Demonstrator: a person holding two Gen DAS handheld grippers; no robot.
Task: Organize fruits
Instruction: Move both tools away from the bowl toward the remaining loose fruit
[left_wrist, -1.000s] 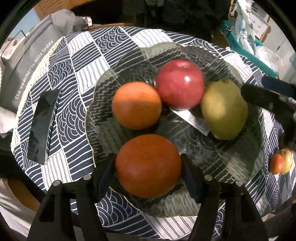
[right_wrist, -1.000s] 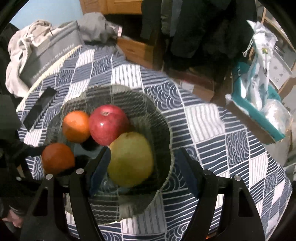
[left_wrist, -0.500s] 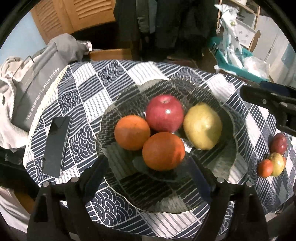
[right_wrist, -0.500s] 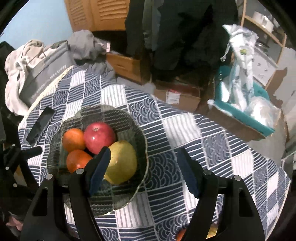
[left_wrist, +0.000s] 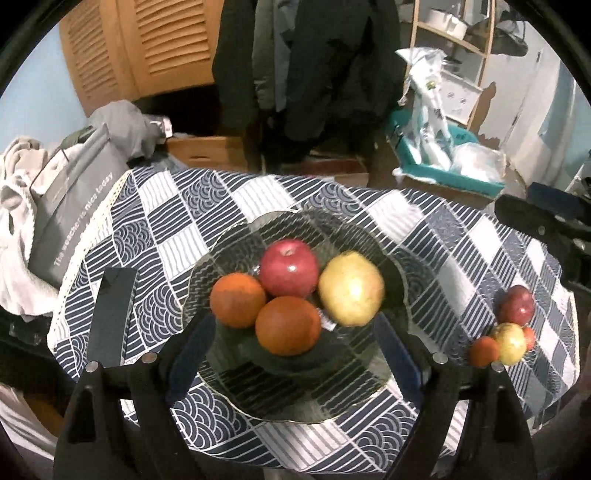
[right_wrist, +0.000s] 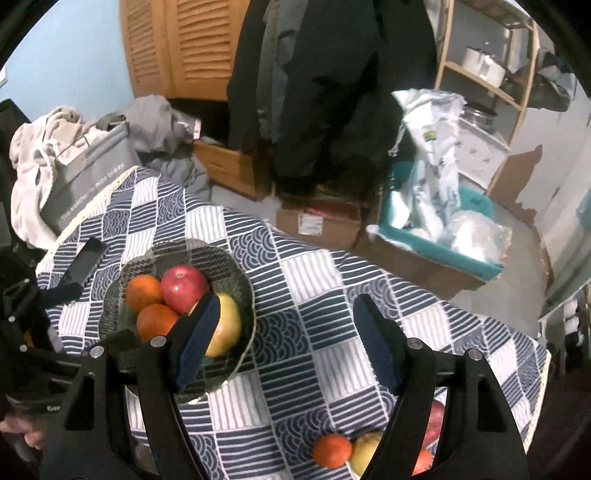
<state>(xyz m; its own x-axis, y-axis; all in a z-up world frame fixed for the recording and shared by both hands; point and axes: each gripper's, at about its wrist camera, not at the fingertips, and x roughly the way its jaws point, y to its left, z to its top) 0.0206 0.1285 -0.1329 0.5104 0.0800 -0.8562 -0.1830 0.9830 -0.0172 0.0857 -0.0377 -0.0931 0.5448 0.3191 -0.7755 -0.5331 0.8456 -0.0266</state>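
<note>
Fruit sits in two groups on the blue-and-white patterned tablecloth (left_wrist: 417, 229). Four pieces already lie in the glass bowl (left_wrist: 229, 240): a red apple (left_wrist: 289, 268) at the back, a yellow-green pear (left_wrist: 351, 288) to its right, one orange (left_wrist: 238, 300) to its left and a second orange (left_wrist: 288, 325) in front, all touching in a tight cluster. Well apart from the bowl, near the table's right edge, a smaller group waits: a dark red apple (left_wrist: 517, 305), a yellow apple (left_wrist: 510, 343), a small orange fruit (left_wrist: 484, 351) and a small red piece (left_wrist: 529, 338) partly hidden behind the yellow one.

By this count the job looks roughly half done, with four pieces in the bowl and about four left outside it.

Both tools are empty. The left gripper (left_wrist: 293, 354) hangs above the near rim of the bowl with its jaws spread wide and nothing between them. The right gripper (right_wrist: 288, 343) is likewise wide open, holding nothing, above bare cloth between the bowl and the loose fruit, which shows at the bottom of its view.

The loose cluster lies nearer the right gripper, so that side seems the likelier one to fetch the next piece. A dark flat object (left_wrist: 110, 314), perhaps a phone, lies on the cloth left of the bowl, and a grey tote bag (left_wrist: 74, 206) rests at the table's far left edge.
</note>
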